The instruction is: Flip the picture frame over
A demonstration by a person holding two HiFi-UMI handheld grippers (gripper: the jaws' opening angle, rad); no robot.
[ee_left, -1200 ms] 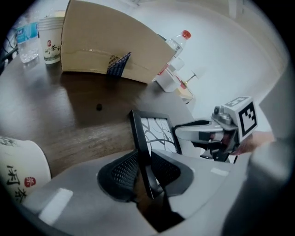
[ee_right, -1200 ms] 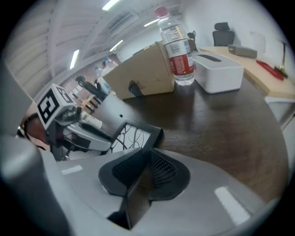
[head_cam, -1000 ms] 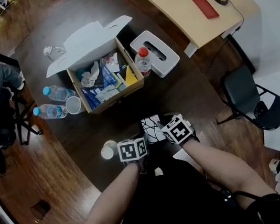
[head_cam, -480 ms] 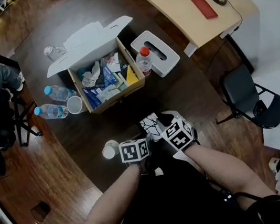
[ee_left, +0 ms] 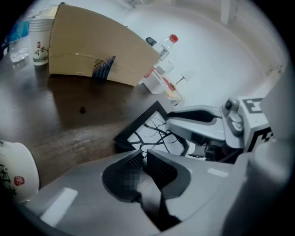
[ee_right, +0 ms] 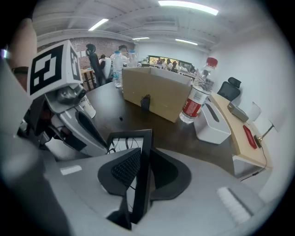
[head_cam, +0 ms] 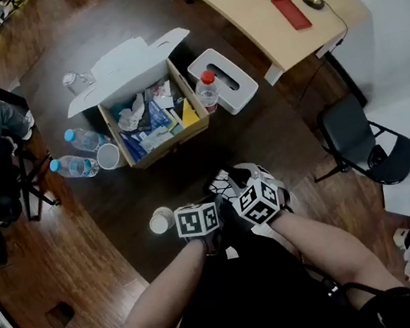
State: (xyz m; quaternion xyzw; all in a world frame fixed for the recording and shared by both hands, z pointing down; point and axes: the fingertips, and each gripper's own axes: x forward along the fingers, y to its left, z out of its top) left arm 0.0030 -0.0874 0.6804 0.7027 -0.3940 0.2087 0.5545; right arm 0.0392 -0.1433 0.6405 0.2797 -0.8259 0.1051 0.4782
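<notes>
The picture frame (head_cam: 222, 182), black-rimmed with a white sheet of black line drawing, is at the near edge of the dark table (head_cam: 263, 142). In the right gripper view it stands tilted up on edge, and its rim (ee_right: 144, 156) runs between the pads. My right gripper (ee_right: 142, 168) is closing and grips that rim. In the left gripper view the frame (ee_left: 148, 131) lies just beyond the tips. My left gripper (ee_left: 144, 157) is closing to a narrow slit, and I see nothing between its pads. Both grippers sit side by side in the head view.
An open cardboard box (head_cam: 153, 121) full of items stands mid-table. Beside it are a white tissue box (head_cam: 223, 78) and a red-capped bottle (head_cam: 208, 89). Blue-capped bottles (head_cam: 78, 151) and a cup (head_cam: 108, 155) lie left. A paper cup (head_cam: 160, 220) stands by my left gripper. A chair (head_cam: 361, 142) is at the right.
My right gripper has rolled and risen a little, and the frame has tipped up off the table with it. The left gripper has stayed in place.
</notes>
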